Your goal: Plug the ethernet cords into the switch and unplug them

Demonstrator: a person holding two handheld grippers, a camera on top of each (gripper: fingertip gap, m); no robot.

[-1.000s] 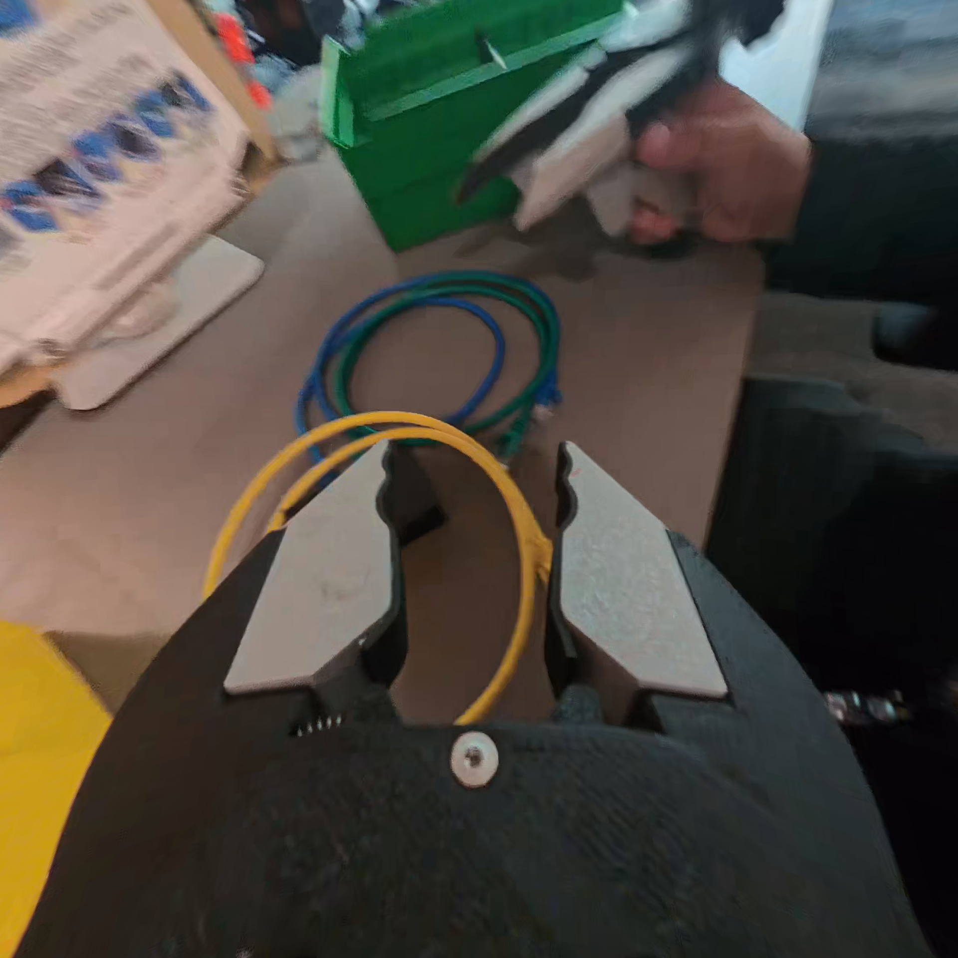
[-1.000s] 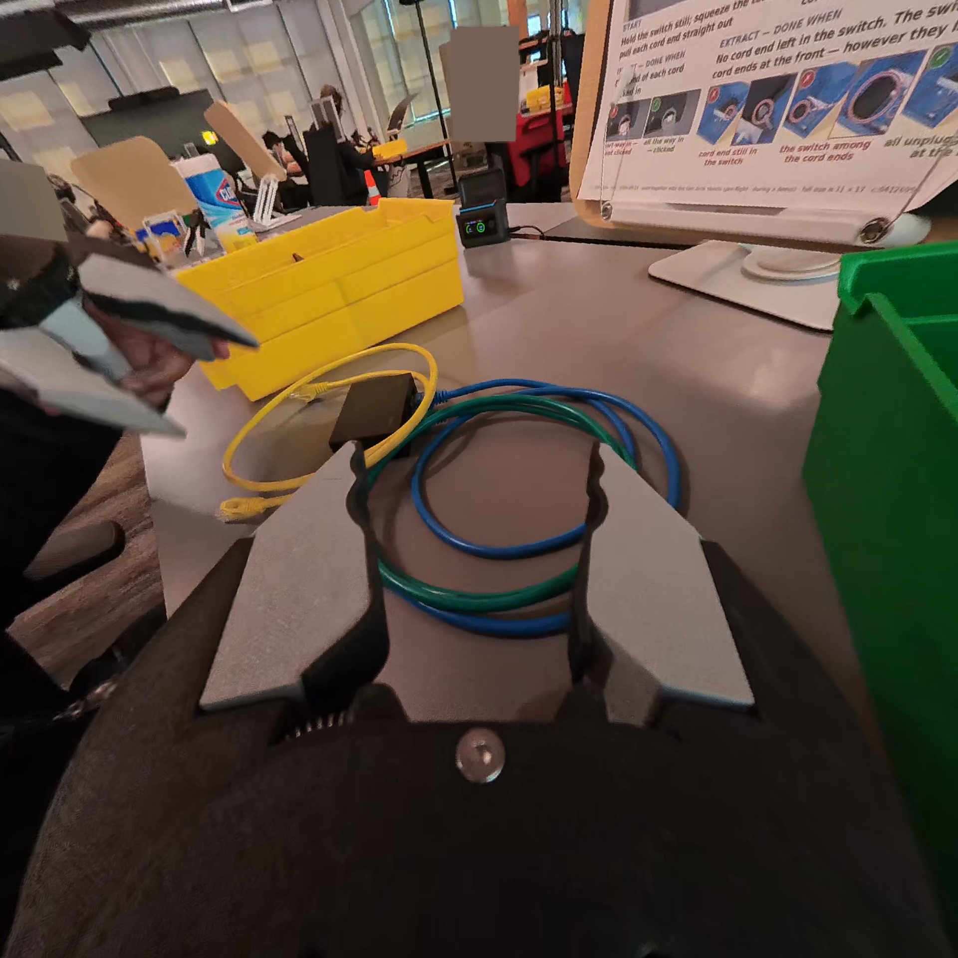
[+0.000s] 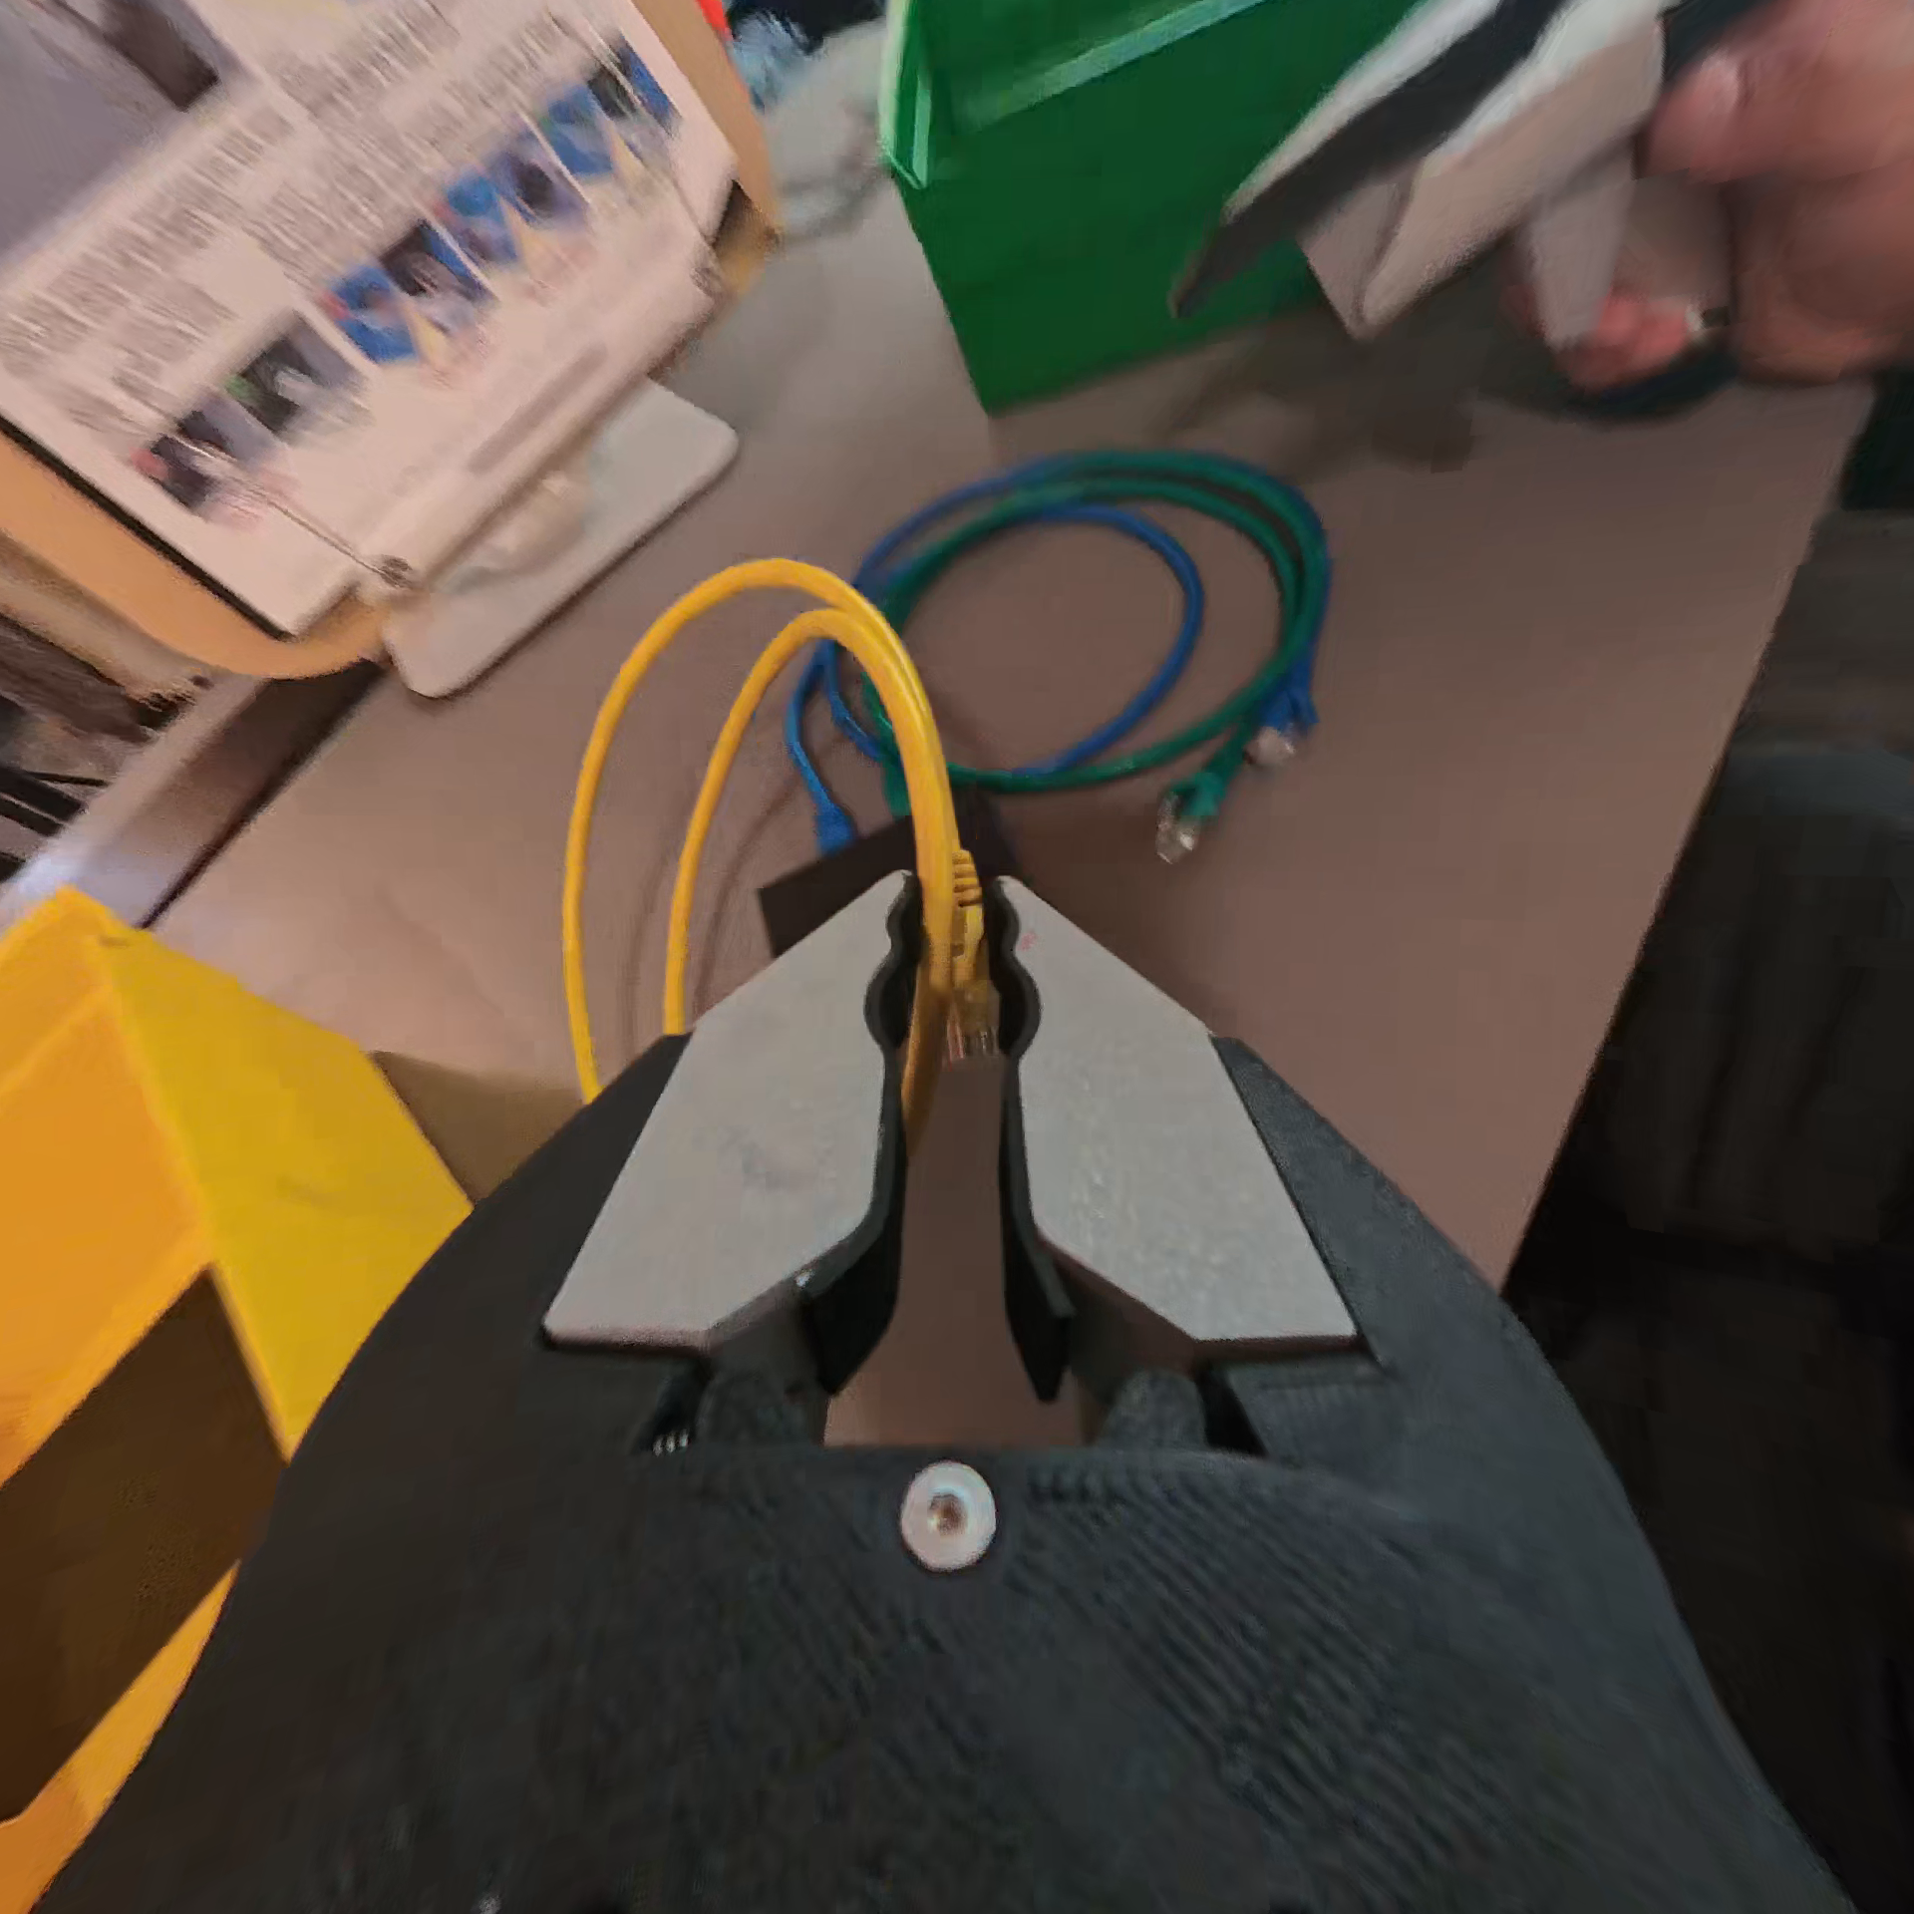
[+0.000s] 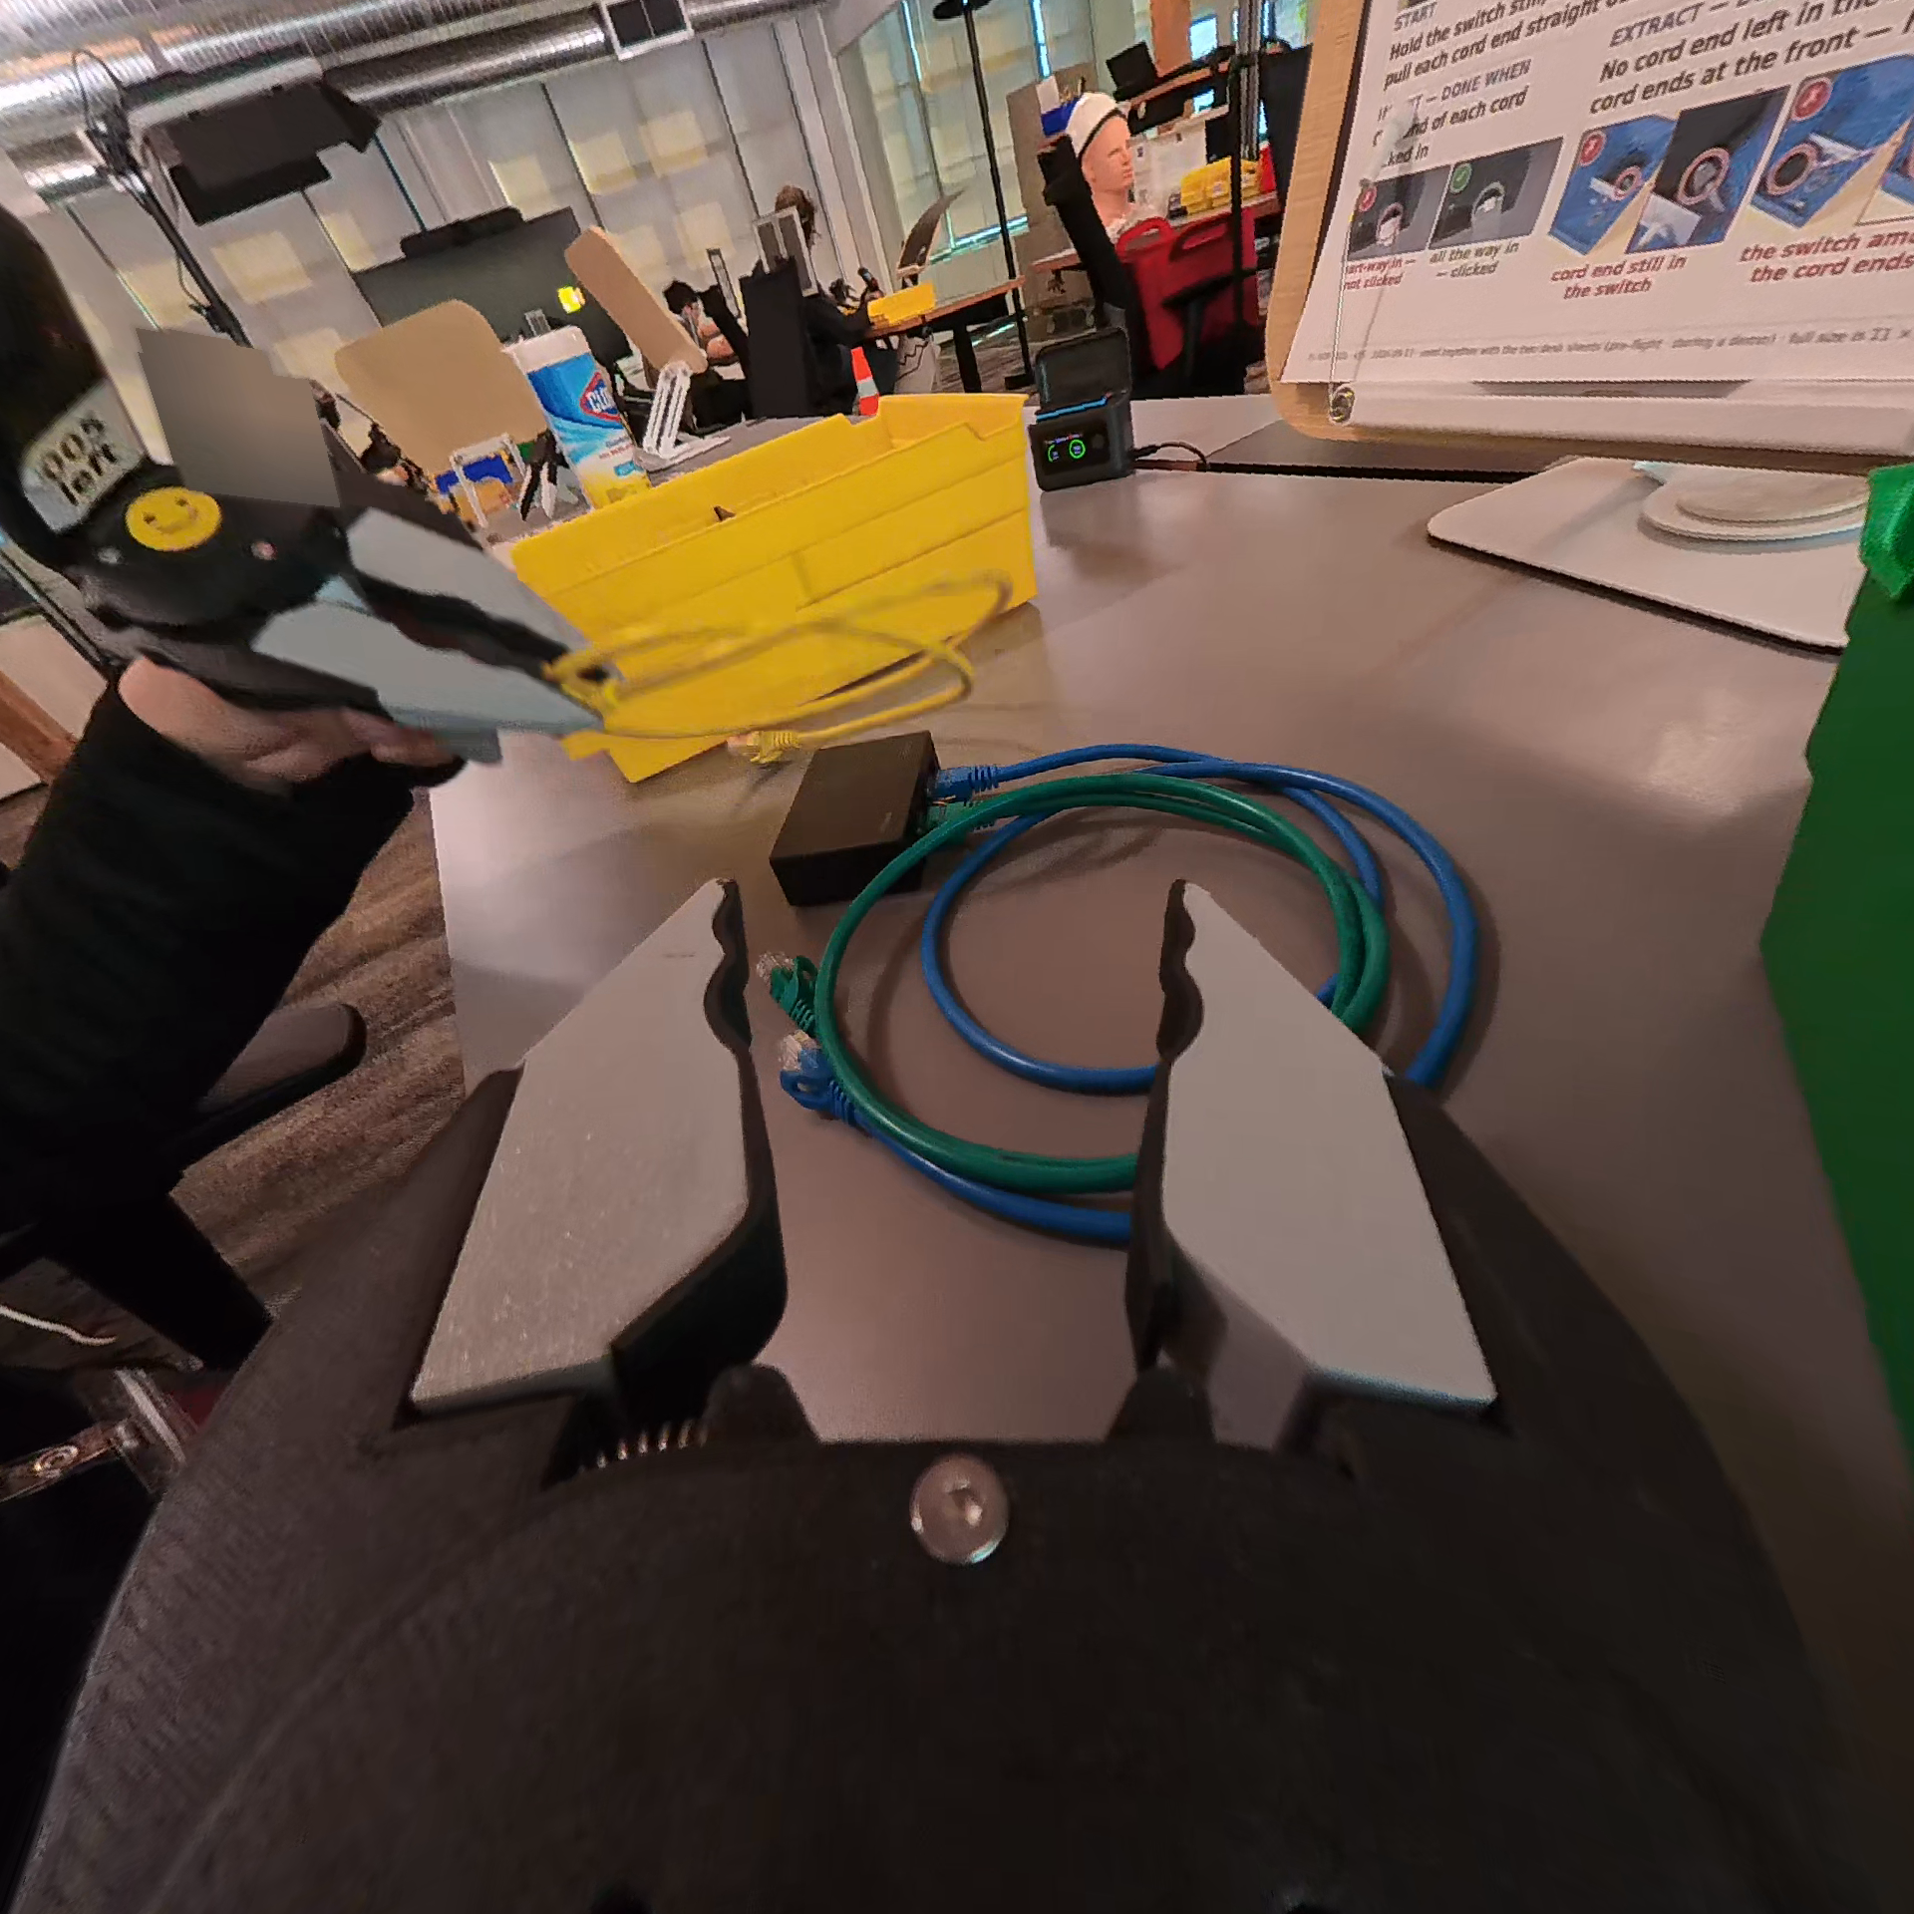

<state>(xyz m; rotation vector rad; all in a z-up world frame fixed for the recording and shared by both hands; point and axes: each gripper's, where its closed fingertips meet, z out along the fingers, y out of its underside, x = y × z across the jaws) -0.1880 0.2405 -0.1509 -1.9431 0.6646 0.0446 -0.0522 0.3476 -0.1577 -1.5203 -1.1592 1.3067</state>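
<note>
Left tool (image 3: 953,911): fingers pressed together on the plug end of the yellow cord (image 3: 958,932), lifted above the tabletop (image 3: 1450,829); the cord's loops hang in the air.
Right tool (image 4: 953,911): fingers spread wide, holding nothing, above the coiled cords.
Switch (image 4: 854,813): small black box, flat on the tabletop toward the person's edge, beside the yellow bin (image 4: 808,580).
Blue cord (image 4: 1429,932) and green cord (image 4: 1036,1165): coiled together by the switch, one end of each at its ports, the other ends loose near that edge.
Green bin (image 4: 1854,932): at the right edge.
</note>
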